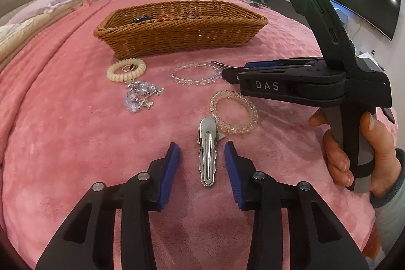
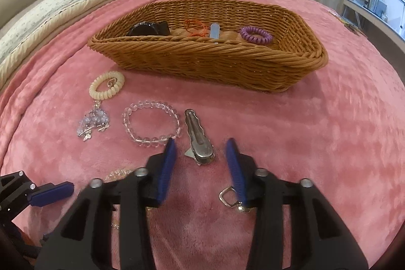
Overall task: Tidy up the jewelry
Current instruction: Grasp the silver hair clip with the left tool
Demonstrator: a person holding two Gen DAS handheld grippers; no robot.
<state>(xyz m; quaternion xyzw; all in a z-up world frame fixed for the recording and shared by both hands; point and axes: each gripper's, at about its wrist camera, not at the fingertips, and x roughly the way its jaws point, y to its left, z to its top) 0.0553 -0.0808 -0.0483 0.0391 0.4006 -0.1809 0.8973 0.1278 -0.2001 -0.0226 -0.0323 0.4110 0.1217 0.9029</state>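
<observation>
On the pink blanket, a silver hair clip (image 1: 207,156) lies lengthwise between the blue pads of my left gripper (image 1: 202,151); a gap shows on each side, so the gripper is open. A second silver clip (image 2: 198,141) lies between the tips of my right gripper (image 2: 201,146), also open with the pads clear of it. From the left wrist view the right gripper (image 1: 227,72) comes in from the right, held by a hand (image 1: 354,156). Around them lie a clear bead bracelet (image 2: 152,123), a cream coil tie (image 2: 106,85), a crystal charm piece (image 2: 93,124) and a clear coil tie (image 1: 233,111).
A wicker basket (image 2: 202,47) stands beyond the jewelry, holding a black item (image 2: 149,28), an orange cord (image 2: 195,27), a blue clip (image 2: 215,32) and a purple coil tie (image 2: 255,35). A metal ring (image 2: 227,196) lies under the right finger. Pillows (image 2: 38,17) lie at left.
</observation>
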